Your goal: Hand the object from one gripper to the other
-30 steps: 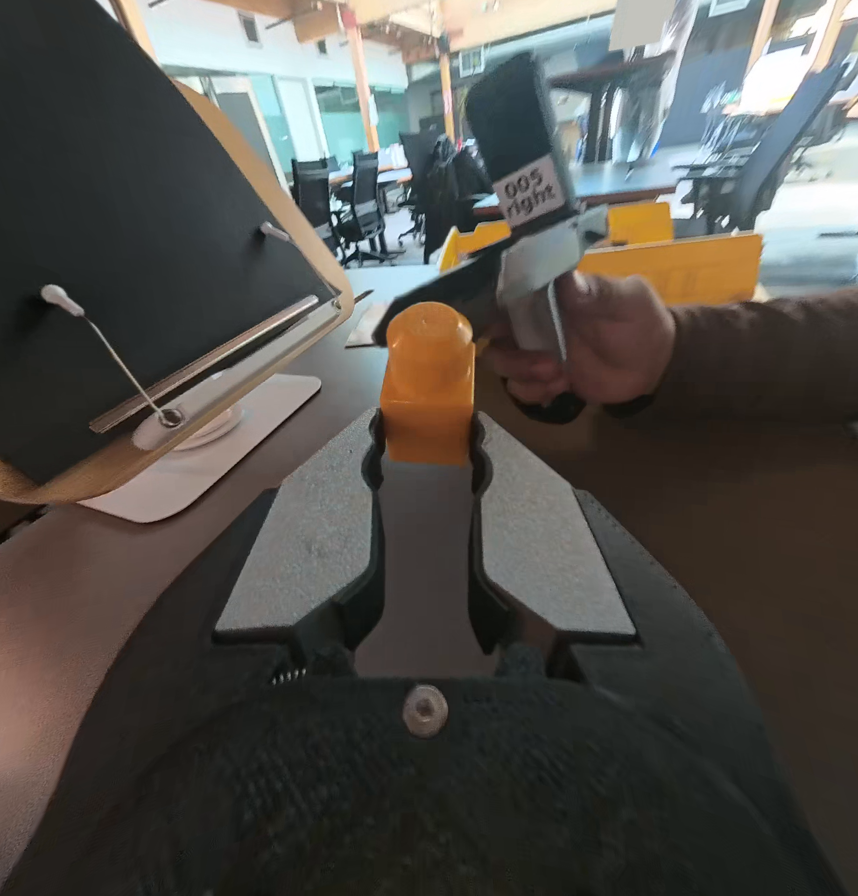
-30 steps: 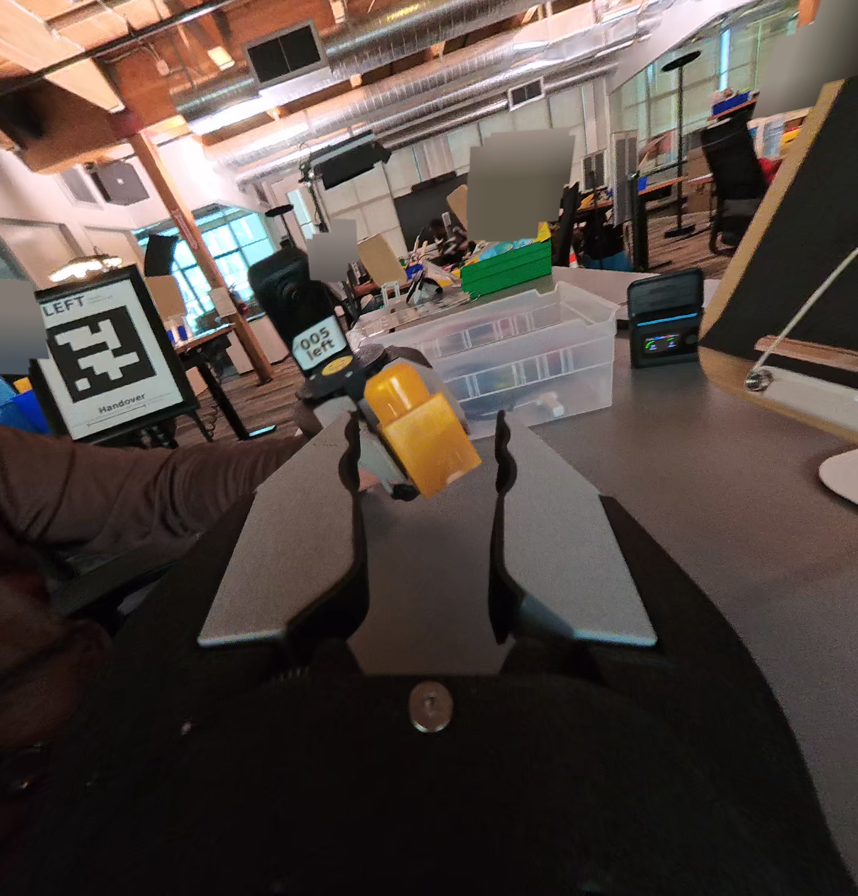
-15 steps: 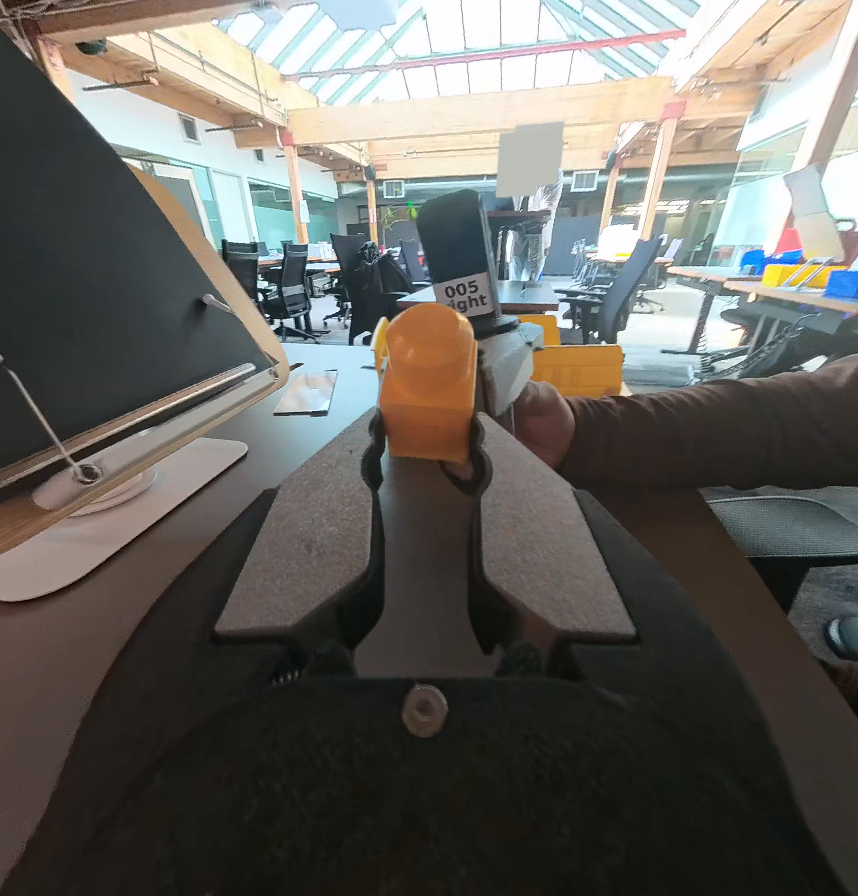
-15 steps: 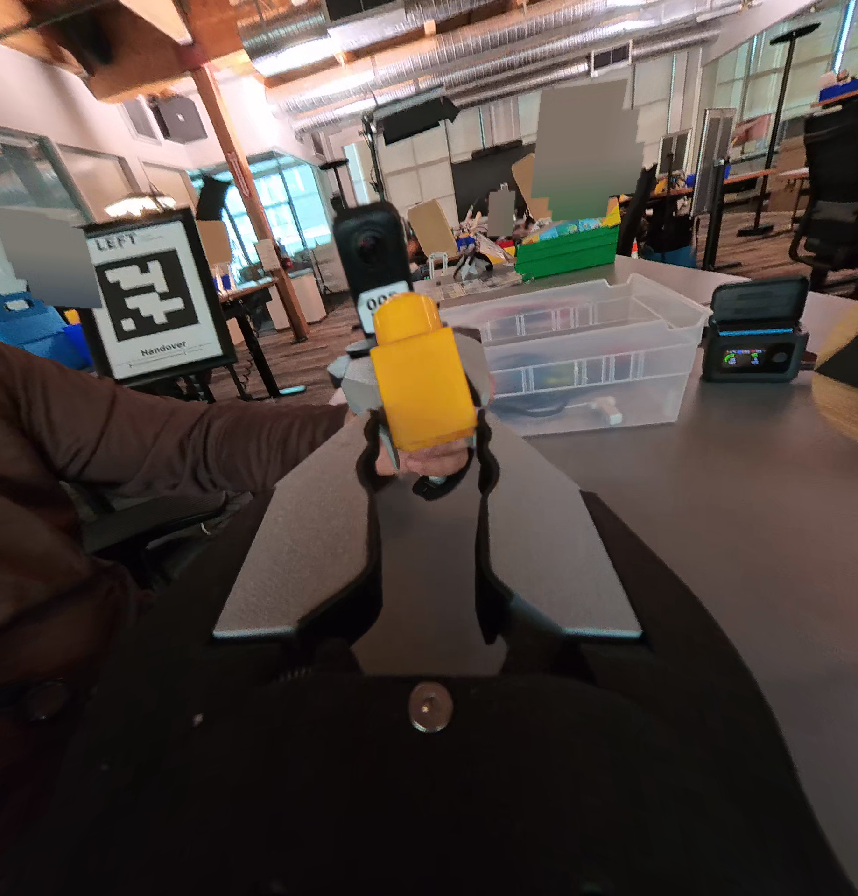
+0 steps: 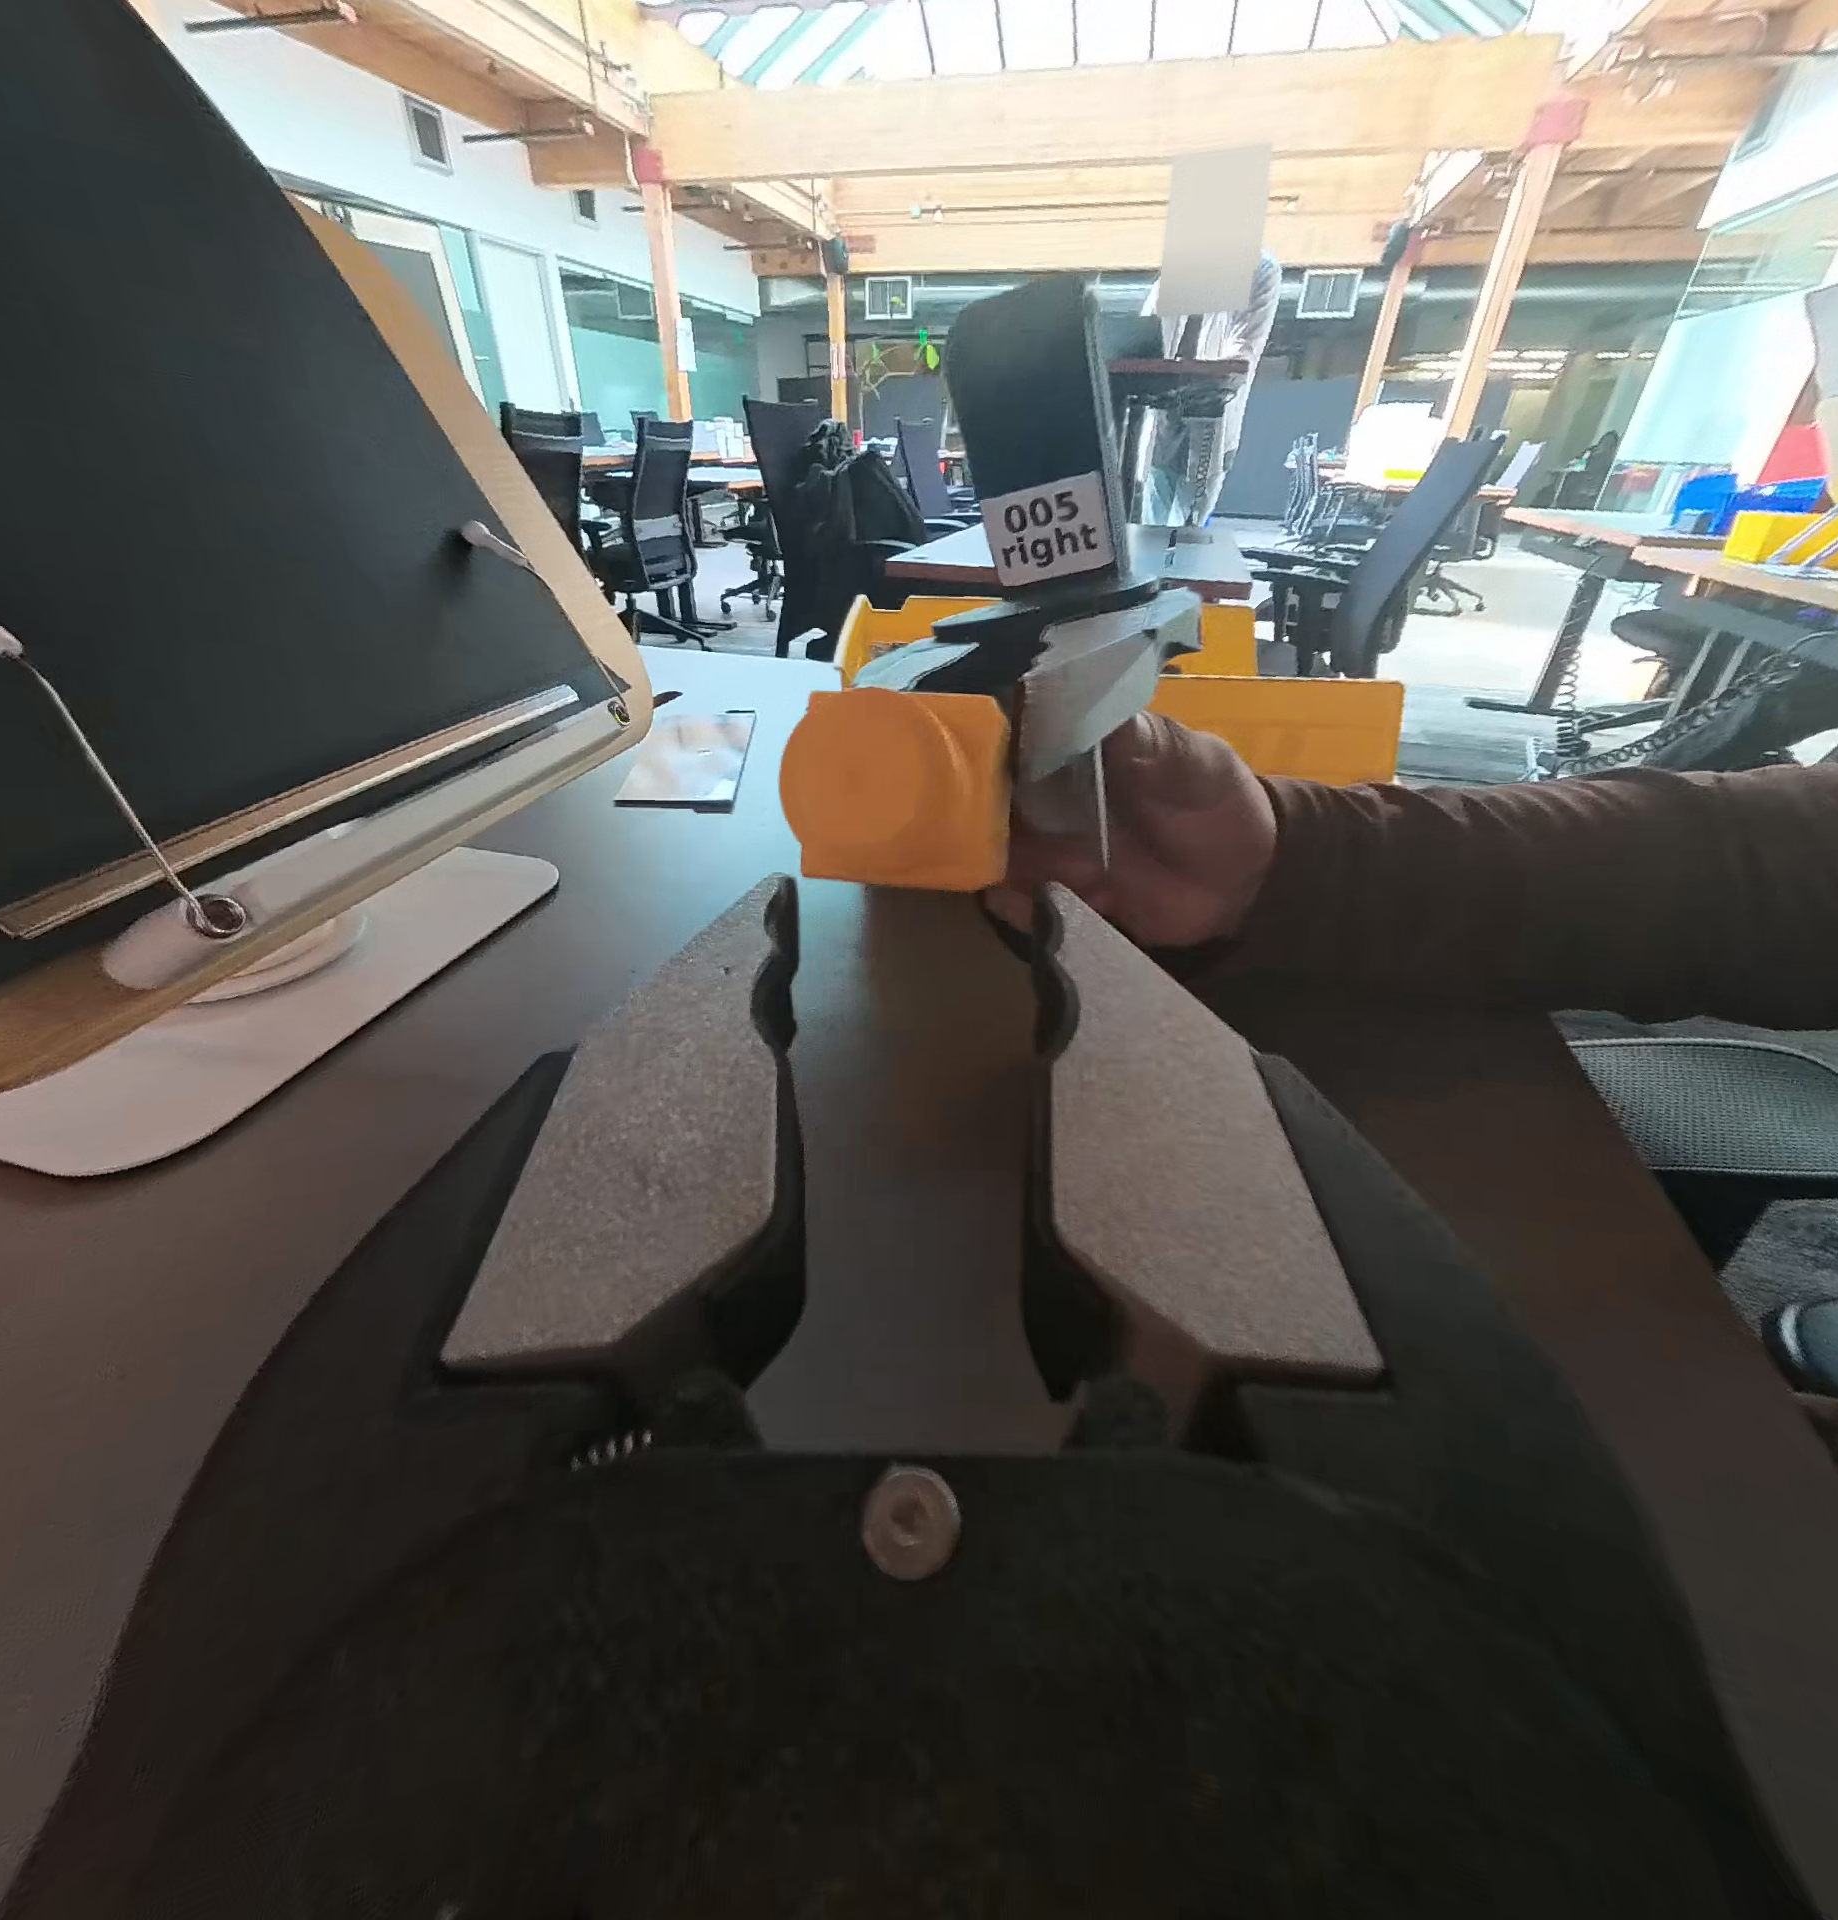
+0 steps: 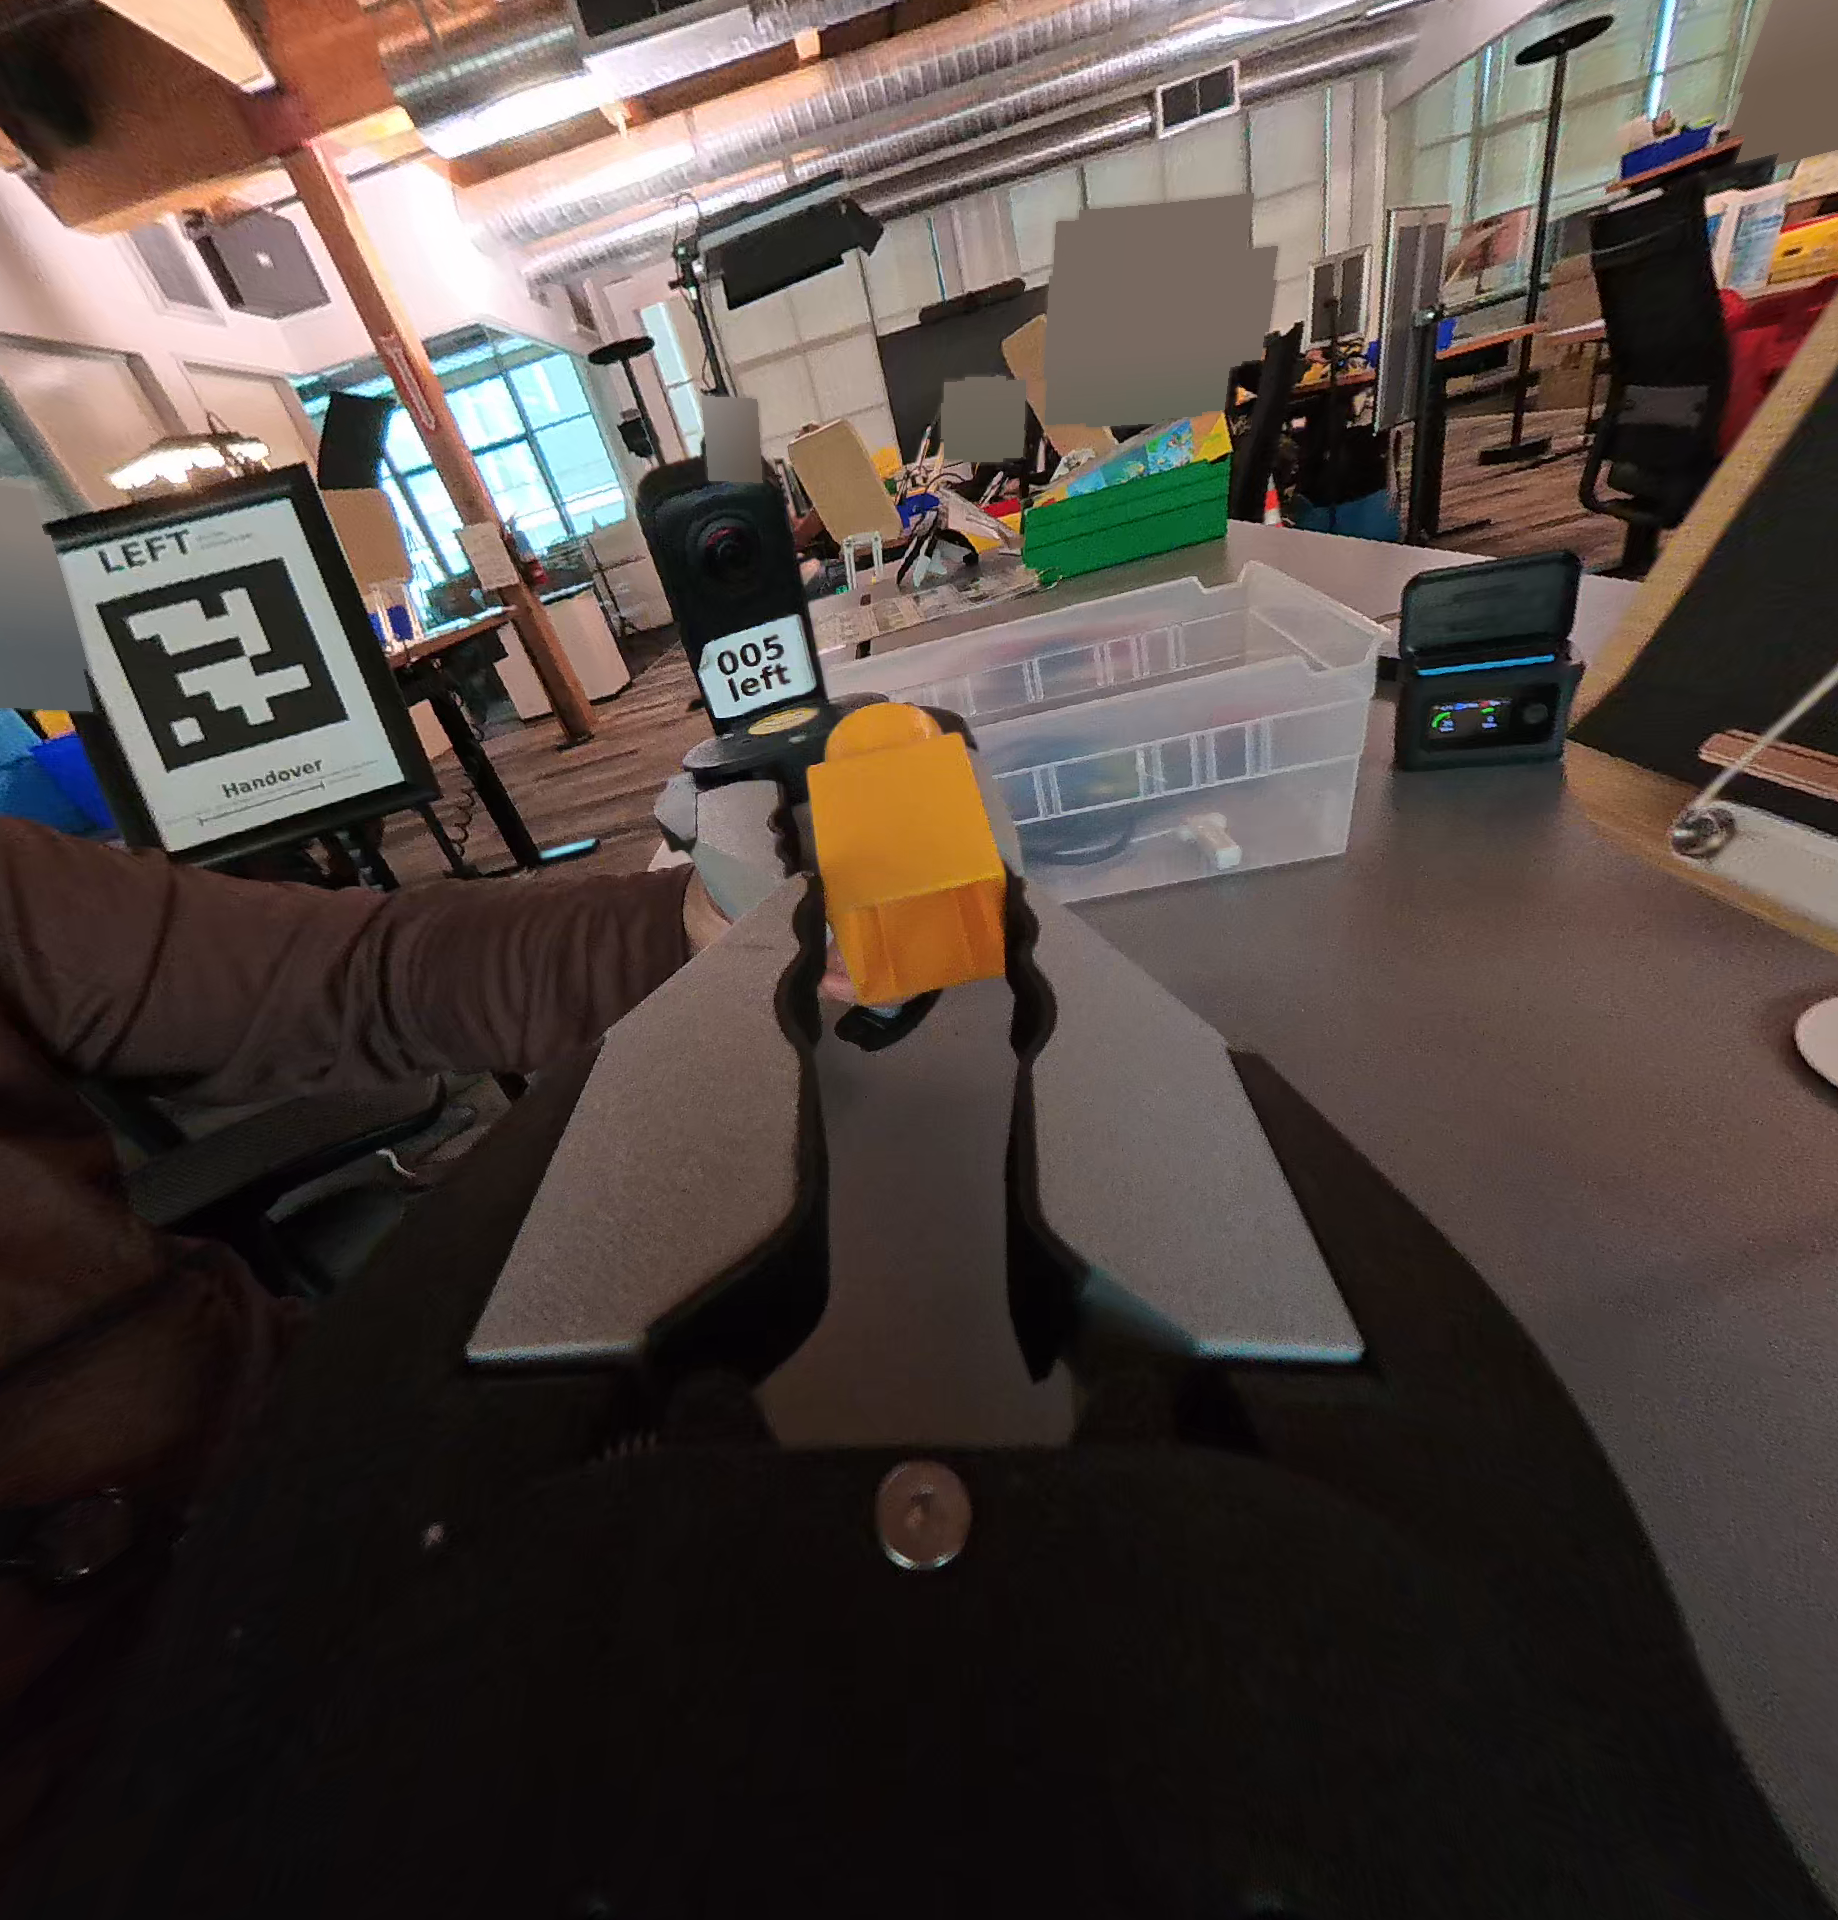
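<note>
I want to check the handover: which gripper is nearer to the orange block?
Right. The right gripper is shut on the block; the left gripper is open just below it.

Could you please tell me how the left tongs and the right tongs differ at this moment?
The right tongs are shut on the orange block, while the left tongs are open and hold nothing. The block sits between the right tongs' tips but lies just beyond the left tongs' tips. Both share the same build: grey plates on black fingers.
</note>
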Motion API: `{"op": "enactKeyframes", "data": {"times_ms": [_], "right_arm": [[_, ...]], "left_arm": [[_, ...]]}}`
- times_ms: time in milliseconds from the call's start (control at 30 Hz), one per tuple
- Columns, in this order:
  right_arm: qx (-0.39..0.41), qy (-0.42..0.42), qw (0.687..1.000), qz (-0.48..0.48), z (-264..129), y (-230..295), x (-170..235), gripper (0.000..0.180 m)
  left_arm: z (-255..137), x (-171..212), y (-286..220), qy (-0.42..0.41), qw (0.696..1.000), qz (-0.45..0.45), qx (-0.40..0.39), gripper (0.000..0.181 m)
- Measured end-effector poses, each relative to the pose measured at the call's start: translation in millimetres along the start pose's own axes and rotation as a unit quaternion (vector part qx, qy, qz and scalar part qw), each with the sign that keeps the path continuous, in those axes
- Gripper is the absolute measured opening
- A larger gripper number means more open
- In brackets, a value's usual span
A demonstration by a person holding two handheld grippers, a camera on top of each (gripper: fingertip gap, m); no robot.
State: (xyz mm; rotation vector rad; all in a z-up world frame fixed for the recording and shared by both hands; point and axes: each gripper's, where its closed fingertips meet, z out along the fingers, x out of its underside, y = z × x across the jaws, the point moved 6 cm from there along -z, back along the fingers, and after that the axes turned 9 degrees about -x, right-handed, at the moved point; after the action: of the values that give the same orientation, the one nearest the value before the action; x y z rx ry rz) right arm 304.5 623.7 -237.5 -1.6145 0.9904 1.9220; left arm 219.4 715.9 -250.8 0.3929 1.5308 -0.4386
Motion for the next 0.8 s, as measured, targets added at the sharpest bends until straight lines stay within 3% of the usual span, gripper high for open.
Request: {"op": "enactKeyframes", "data": {"times_ms": [367,500,533,567,667,800], "right_arm": [[-0.029,-0.014,0.999,0.041,10,0,7,0.031],[-0.015,-0.001,0.999,0.035,11,-3,7,0.031],[-0.001,0.007,0.999,0.033,8,-5,8,0.019],[0.01,0.011,0.999,0.034,4,-8,8,0.015],[0.022,0.01,0.998,0.063,-3,-14,8,0.036],[-0.009,-0.022,0.992,0.126,5,-15,9,0.07]], "left_arm": [[1,-2,-2,-0.012,0.999,-0.032,0.013,0.038],[0,-2,-2,-0.004,0.998,0.045,-0.035,0.033],[-1,-3,1,0.005,0.993,0.091,-0.078,0.033],[-3,-2,6,0.024,0.979,0.156,-0.131,0.033],[-8,-3,10,0.066,0.902,0.352,-0.242,0.034],[-3,8,9,0.127,0.835,0.46,-0.275,0.033]]}}
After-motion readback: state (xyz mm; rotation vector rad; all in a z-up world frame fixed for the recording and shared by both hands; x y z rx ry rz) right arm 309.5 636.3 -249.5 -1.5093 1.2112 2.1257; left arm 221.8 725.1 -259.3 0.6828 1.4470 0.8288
